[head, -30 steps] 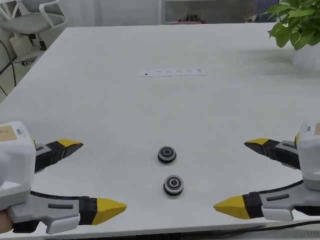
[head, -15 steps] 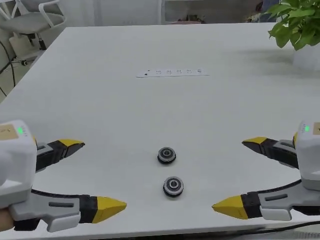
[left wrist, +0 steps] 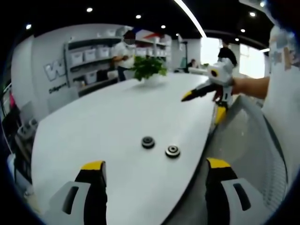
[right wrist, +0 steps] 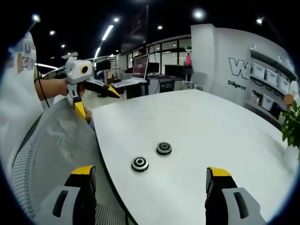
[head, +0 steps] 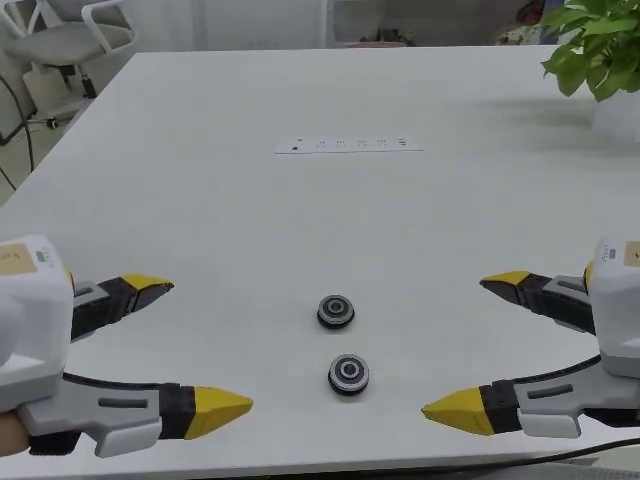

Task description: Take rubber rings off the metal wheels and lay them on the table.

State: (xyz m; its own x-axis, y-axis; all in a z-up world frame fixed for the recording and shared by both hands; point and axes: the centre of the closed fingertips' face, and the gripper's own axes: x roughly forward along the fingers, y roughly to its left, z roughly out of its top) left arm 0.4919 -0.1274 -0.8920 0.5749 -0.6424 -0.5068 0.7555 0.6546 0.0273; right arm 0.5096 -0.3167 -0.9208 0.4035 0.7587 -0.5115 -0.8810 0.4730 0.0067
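Note:
Two small metal wheels with black rubber rings lie flat on the white table: the farther wheel (head: 335, 311) and the nearer wheel (head: 348, 374), close to the front edge. The left gripper view shows them as wheel (left wrist: 148, 142) and wheel (left wrist: 172, 151); the right gripper view as wheel (right wrist: 163, 148) and wheel (right wrist: 139, 163). My left gripper (head: 190, 345) hovers open at the lower left, my right gripper (head: 480, 345) open at the lower right. Both point inward at the wheels from either side, apart from them. Nothing is between the jaws.
A flush socket strip (head: 348, 145) is set in the table's middle. A potted plant (head: 598, 55) stands at the far right corner. Office chairs (head: 70, 40) stand beyond the far left corner. A person stands by shelves in the left gripper view.
The head camera has shifted slightly. Both grippers stay wide open in nearly the same places, and the wheels have not moved.

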